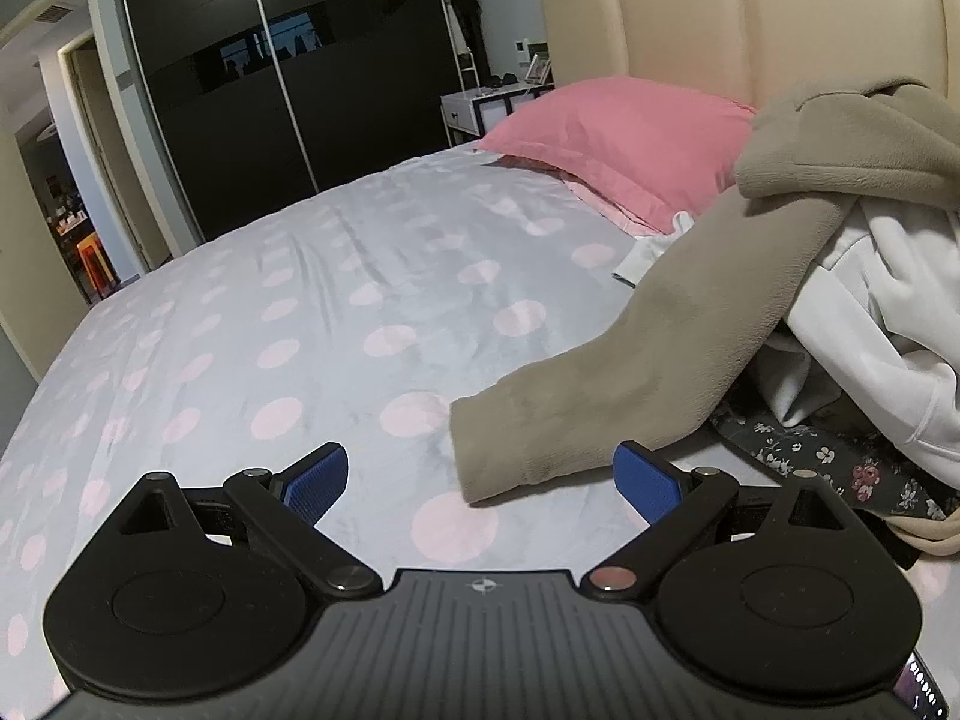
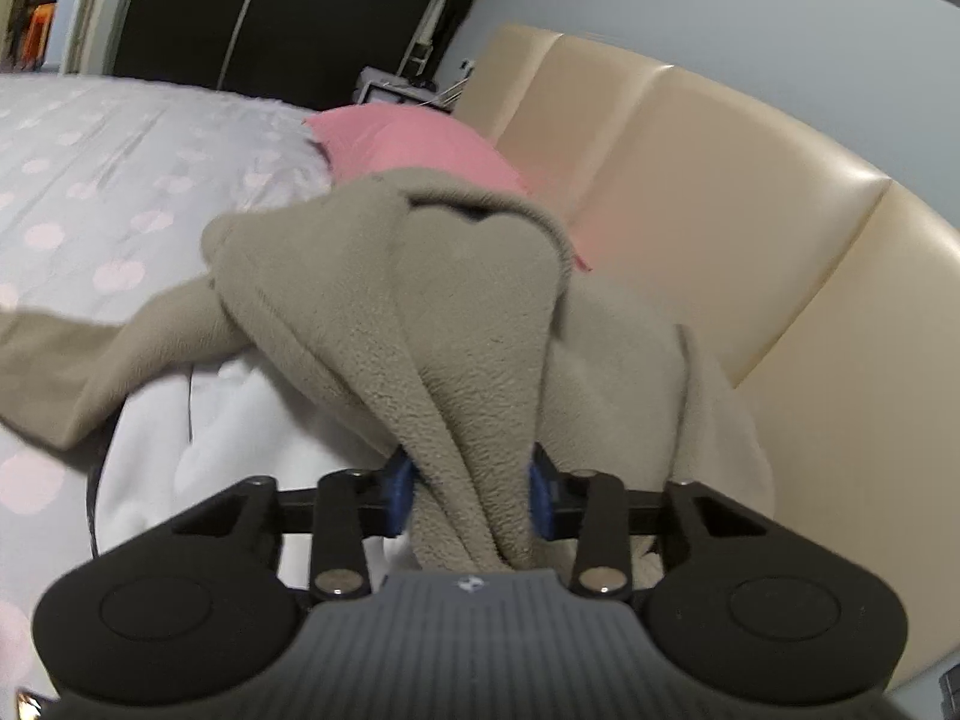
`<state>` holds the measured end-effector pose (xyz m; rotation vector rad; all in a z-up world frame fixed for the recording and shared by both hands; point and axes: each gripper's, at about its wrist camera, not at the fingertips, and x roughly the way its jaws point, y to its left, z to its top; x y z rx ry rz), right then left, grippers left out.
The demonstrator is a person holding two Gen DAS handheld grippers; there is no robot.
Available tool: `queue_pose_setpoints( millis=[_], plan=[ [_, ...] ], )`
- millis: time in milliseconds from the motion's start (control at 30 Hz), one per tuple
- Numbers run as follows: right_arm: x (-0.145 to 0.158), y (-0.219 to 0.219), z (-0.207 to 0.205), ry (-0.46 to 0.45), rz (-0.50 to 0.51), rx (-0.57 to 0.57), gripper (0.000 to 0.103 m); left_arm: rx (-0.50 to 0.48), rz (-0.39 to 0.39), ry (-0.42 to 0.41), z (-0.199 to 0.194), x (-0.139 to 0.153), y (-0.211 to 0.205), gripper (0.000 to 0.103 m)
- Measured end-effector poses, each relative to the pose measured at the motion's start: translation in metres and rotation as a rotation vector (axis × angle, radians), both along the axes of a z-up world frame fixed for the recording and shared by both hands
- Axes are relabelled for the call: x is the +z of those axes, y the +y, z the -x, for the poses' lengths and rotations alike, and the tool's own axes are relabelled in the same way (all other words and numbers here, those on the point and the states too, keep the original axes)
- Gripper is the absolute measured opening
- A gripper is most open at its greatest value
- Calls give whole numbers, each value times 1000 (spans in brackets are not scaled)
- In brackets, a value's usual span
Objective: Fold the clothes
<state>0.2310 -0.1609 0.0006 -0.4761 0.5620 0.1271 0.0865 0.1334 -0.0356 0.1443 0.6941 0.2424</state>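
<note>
A beige fleece garment (image 1: 690, 312) lies on the bed, one sleeve stretched toward my left gripper (image 1: 480, 480). That gripper is open and empty, hovering just above the sheet, with the sleeve cuff between its blue pads. My right gripper (image 2: 471, 495) is shut on a bunched fold of the same fleece (image 2: 420, 312) and holds it lifted above the pile. A white garment (image 1: 888, 300) lies under the fleece, also in the right wrist view (image 2: 240, 420). A dark floral garment (image 1: 840, 468) lies beneath it.
The bed has a grey sheet with pink dots (image 1: 300, 312). A pink pillow (image 1: 618, 144) rests against the cream padded headboard (image 1: 780, 18). A dark sliding wardrobe (image 1: 288, 60) and a white side table (image 1: 480, 108) stand beyond the bed.
</note>
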Motion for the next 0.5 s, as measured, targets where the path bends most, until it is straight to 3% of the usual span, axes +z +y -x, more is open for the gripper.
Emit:
queue_pose_setpoints(
  millis=[133, 400, 467, 500],
  plan=[
    [31, 2, 1, -50, -34, -29, 32, 19, -1, -13, 14, 9, 10, 97],
    [105, 48, 19, -158, -11, 56, 26, 64, 9, -67, 42, 32, 32, 97],
    [119, 67, 29, -176, -21, 104, 20, 75, 6, -83, 48, 40, 38, 97],
    [127, 78, 37, -184, -26, 135, 12, 83, 5, -91, 50, 43, 41, 97]
  ],
)
